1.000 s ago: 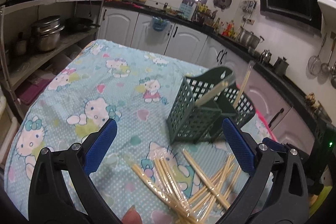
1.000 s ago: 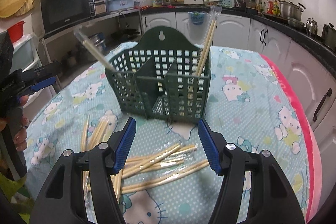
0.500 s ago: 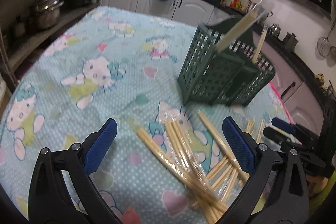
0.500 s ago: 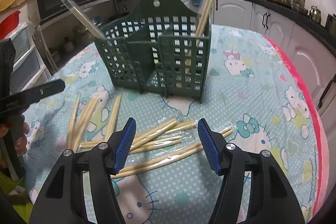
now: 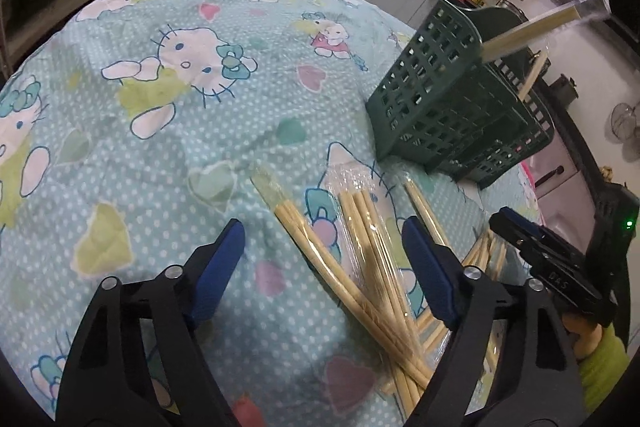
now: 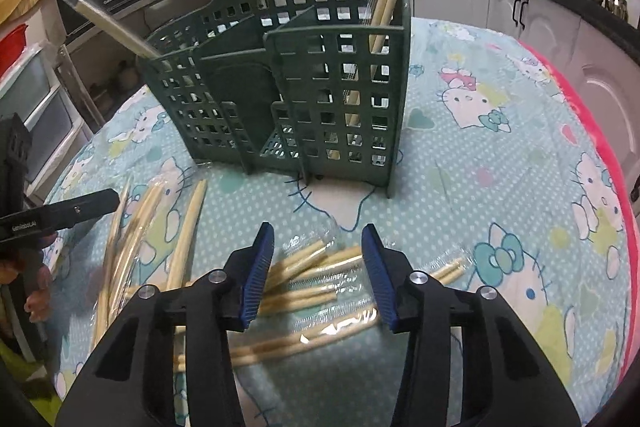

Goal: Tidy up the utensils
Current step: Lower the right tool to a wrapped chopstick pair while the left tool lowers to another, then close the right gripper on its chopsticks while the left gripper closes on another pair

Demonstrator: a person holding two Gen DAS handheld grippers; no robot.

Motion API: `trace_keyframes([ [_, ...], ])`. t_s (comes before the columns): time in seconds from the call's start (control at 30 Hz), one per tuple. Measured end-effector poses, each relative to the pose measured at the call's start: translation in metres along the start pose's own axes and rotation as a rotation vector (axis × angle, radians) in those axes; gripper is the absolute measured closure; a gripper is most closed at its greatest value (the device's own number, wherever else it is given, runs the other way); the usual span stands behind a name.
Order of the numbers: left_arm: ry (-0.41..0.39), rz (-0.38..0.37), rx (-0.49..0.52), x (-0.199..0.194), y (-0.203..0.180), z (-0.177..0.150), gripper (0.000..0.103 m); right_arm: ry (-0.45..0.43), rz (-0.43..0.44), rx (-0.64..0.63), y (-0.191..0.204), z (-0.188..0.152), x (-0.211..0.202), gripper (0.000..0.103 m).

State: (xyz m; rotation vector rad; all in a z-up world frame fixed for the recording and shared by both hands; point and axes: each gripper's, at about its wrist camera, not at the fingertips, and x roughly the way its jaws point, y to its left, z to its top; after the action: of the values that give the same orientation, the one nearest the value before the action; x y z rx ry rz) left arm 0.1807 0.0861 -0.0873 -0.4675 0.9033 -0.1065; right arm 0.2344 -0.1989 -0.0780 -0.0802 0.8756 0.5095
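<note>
Both the left gripper point(image 5: 320, 259) and right gripper point(image 6: 318, 265), jaws just narrowing but empty, straddle wrapped chopsticks point(image 6: 316, 279) heaped near the table's point(image 5: 168, 155) front edge, ready for the green basket point(image 6: 288, 87) beyond.

Soft daylight from far windows, dim foreground, motion-blurred chopsticks point(image 6: 320, 279), heavy fisheye bending, black vignette at corners
</note>
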Motion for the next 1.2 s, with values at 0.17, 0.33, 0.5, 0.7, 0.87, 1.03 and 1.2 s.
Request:
trace_keyframes([
  [0.17,0.010,-0.016,-0.035,0.004,0.007,0.007,0.040,0.024,0.015,0.008,-0.001,0.006,0.010,0.066],
  [0.33,0.020,-0.029,-0.067,0.008,0.014,0.016,0.049,0.047,0.029,0.021,-0.004,0.008,0.017,0.074],
  [0.5,0.038,-0.020,-0.088,0.011,0.021,0.022,0.062,0.050,0.036,0.030,-0.008,0.007,0.019,0.082],
  [0.7,0.069,0.019,-0.073,0.017,0.021,0.029,0.076,0.046,0.039,0.035,-0.012,0.007,0.018,0.093],
  [0.87,0.089,0.050,-0.061,0.018,0.025,0.032,0.087,0.033,0.042,0.038,-0.013,0.009,0.015,0.096],
  [1.03,0.093,0.049,-0.044,0.018,0.027,0.032,0.089,0.020,0.043,0.035,-0.010,0.012,0.010,0.097],
  [1.2,0.091,-0.001,-0.062,0.016,0.036,0.032,0.092,0.003,0.057,0.038,-0.008,0.015,0.002,0.098],
])
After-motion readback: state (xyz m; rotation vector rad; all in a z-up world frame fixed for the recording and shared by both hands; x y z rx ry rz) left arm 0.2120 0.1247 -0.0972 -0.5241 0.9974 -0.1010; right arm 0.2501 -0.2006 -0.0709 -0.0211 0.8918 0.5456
